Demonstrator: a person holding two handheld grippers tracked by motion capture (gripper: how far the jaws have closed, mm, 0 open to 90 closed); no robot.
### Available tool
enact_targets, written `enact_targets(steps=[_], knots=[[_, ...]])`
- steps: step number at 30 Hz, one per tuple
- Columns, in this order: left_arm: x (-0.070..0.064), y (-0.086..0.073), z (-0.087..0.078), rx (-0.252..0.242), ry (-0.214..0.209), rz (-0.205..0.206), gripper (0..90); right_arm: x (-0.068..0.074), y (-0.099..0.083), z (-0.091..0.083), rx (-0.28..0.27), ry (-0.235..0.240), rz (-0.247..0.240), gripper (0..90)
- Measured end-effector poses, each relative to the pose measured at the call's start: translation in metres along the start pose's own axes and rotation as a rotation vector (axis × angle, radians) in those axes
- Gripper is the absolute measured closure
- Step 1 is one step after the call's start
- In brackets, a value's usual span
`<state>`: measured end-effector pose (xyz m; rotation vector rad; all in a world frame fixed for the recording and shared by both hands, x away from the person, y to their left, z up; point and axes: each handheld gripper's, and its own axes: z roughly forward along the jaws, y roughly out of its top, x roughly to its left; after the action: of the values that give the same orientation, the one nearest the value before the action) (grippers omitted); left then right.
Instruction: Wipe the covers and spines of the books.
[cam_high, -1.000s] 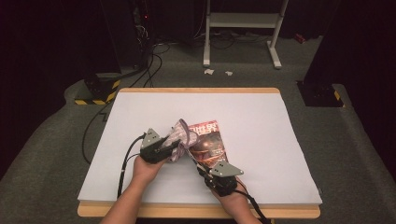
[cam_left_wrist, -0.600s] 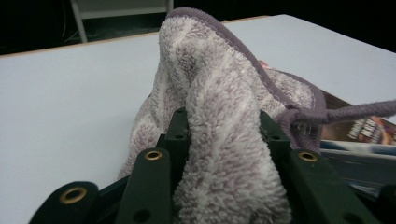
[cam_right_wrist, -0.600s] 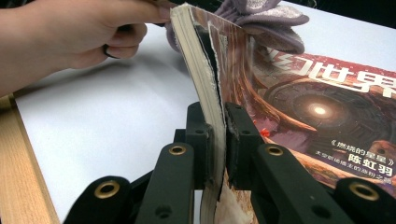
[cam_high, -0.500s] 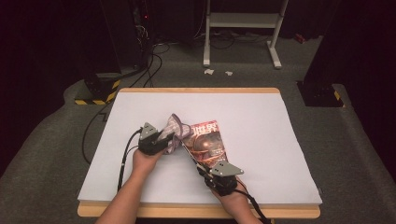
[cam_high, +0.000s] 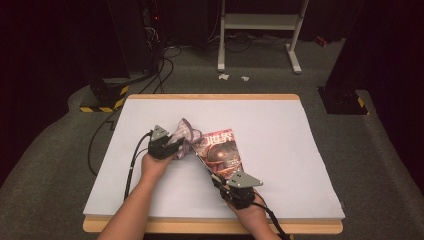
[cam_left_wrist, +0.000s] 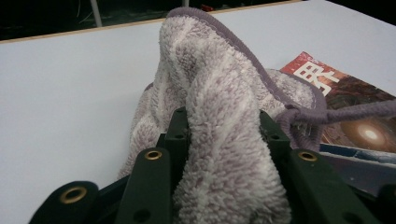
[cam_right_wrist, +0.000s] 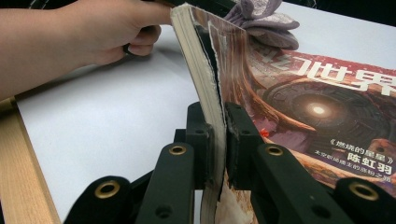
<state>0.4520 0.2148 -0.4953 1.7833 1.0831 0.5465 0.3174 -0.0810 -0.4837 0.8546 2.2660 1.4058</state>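
1. The left gripper (cam_high: 172, 146) has its fingers (cam_left_wrist: 180, 135) clenched on a lilac towel (cam_left_wrist: 219, 121), bunched and lifted just off the worktop (cam_high: 280, 125).
2. The right gripper (cam_high: 220, 177) has its fingers (cam_right_wrist: 201, 135) clamped on the spine edge of a magazine (cam_high: 222, 152), tilting that edge up.
3. Towel and magazine sit toward the worktop's near edge, left of centre, with the towel touching the magazine's far-left corner.

This looks like a lab or recording studio — not a home. A wooden-edged table (cam_high: 210, 96) wears a plain white cover, alone on grey carpet (cam_high: 60, 150). Dark walls ring the space. Behind the table stand black equipment with a small red light (cam_high: 150, 25), loose cables (cam_high: 165, 60), a white metal stand (cam_high: 260, 30) — and yellow-black hazard-striped bases (cam_high: 102, 100).
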Motion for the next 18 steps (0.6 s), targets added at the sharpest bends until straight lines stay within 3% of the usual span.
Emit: enact_targets(steps=[10,15,18], knots=[[0.0066,-0.0016,0.0053,0.003,0.02,-0.023,64.2,0.0004,-0.0005,0.0003,0.001,0.001,0.007,82.1],[0.0081,-0.0027,0.0063,0.006,0.005,-0.046,64.5,-0.0001,-0.0005,0.0002,-0.001,0.0,0.009,82.2],[0.0033,-0.0023,0.0029,0.006,0.001,-0.031,65.1,0.001,-0.0009,0.0003,0.002,-0.002,0.004,82.2]])
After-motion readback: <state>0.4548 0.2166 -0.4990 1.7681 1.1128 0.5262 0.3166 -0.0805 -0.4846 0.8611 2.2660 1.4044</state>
